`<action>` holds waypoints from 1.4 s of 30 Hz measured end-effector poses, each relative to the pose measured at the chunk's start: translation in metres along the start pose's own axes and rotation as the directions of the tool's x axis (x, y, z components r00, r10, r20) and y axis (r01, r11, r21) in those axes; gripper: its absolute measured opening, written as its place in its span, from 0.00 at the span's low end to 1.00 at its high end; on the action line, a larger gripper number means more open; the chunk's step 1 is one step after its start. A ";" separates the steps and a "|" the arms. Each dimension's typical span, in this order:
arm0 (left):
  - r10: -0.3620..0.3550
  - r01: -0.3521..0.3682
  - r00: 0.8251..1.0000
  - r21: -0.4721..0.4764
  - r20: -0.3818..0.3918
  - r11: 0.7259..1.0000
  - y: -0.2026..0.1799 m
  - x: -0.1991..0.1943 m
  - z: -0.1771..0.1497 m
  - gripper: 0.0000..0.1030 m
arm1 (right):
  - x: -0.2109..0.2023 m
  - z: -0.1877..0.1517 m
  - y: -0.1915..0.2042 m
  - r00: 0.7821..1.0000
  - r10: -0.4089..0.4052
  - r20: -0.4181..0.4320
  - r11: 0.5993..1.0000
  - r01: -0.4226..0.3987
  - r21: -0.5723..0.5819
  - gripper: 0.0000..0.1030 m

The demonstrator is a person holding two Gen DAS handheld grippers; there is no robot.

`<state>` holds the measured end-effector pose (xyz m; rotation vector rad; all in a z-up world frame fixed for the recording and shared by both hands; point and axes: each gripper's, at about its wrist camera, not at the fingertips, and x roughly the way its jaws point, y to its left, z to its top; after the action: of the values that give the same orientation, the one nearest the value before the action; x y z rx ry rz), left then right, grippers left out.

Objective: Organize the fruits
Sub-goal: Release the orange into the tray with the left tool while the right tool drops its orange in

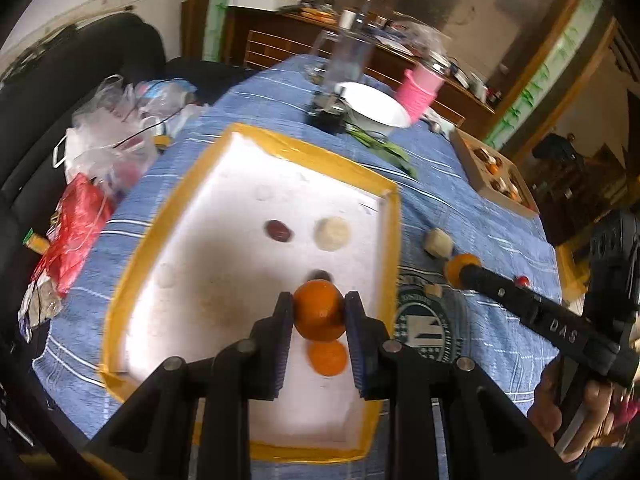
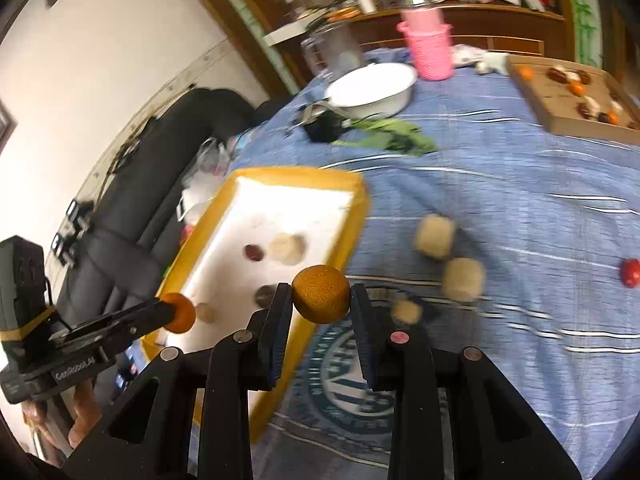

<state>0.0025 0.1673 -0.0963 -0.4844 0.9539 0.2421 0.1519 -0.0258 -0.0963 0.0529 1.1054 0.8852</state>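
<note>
My left gripper (image 1: 319,302) is shut on an orange (image 1: 320,320) above the near part of a white tray with a yellow rim (image 1: 316,152). In the tray lie a second orange (image 1: 327,358), a dark red fruit (image 1: 279,230) and a pale round fruit (image 1: 333,233). My right gripper (image 2: 320,292) is shut on another orange (image 2: 322,300), hanging over the tray's right rim (image 2: 296,174). Pale fruits (image 2: 435,236) (image 2: 464,280) and a red fruit (image 2: 630,273) lie loose on the blue cloth. Each gripper shows in the other's view: the right gripper (image 1: 466,272) and the left gripper (image 2: 168,308).
A cardboard box (image 2: 560,120) holding several fruits stands at the far right. A white bowl (image 2: 372,88), a pink basket (image 2: 430,52), a clear jar (image 1: 344,56) and green leaves (image 2: 396,136) are at the back. Plastic bags (image 1: 108,140) pile up left of the tray.
</note>
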 end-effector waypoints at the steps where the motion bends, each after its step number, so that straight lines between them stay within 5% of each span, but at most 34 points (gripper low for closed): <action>1: 0.003 -0.003 1.000 -0.012 0.003 1.000 0.006 0.000 0.001 0.27 | 0.005 -0.001 0.006 1.000 0.007 -0.010 1.000 -0.007 -0.009 0.27; 22: 0.037 -0.042 0.998 -0.112 -0.042 0.993 0.084 0.041 0.016 0.27 | 0.105 -0.029 0.099 0.978 -0.030 -0.204 0.982 -0.010 -0.191 0.27; 42: 0.062 -0.071 0.994 -0.098 -0.086 0.993 0.087 0.072 0.018 0.29 | 0.129 -0.032 0.099 0.969 -0.105 -0.225 0.974 0.055 -0.221 0.29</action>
<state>0.0207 0.2513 -0.1720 -0.5597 1.0434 0.3340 0.0876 0.1110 -0.1639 -0.2799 1.2170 0.9493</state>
